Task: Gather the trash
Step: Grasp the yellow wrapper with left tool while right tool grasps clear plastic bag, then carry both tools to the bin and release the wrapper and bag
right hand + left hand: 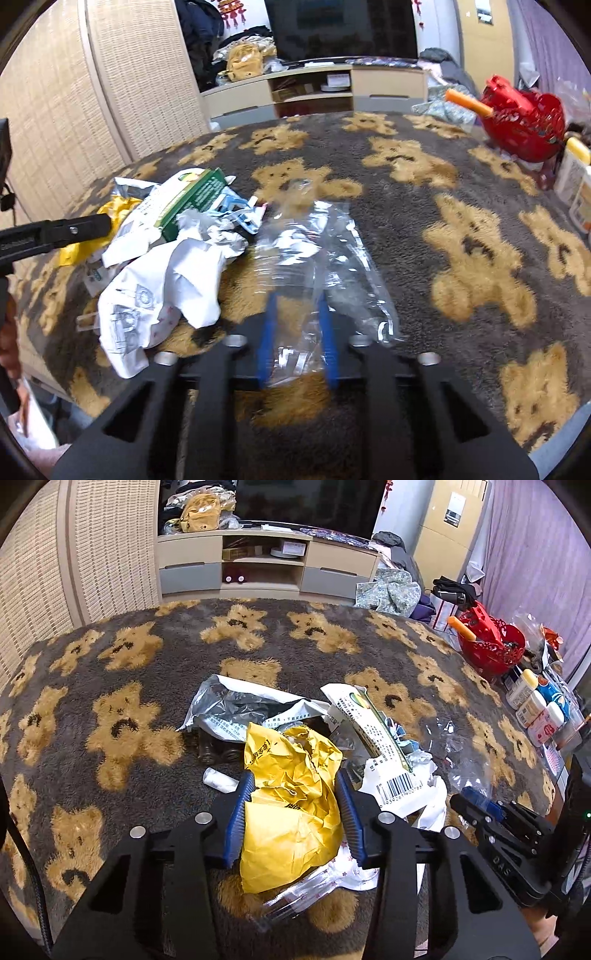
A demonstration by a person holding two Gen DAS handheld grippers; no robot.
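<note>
Pinching yellow wrapper (291,812), left tongs (295,797)

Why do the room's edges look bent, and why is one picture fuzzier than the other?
Both views come through fisheye lenses, so walls bow and corners go black. The left wrist view is sharp on the yellow bag. The right wrist view is smeared, worst at the clear plastic bag and red basket.

Both pictures are bright with soft indoor light and only faint shadows, the round lens bends the walls and leaves dark corners, and the right wrist view is smeary around the clear plastic bag (317,258).
</note>
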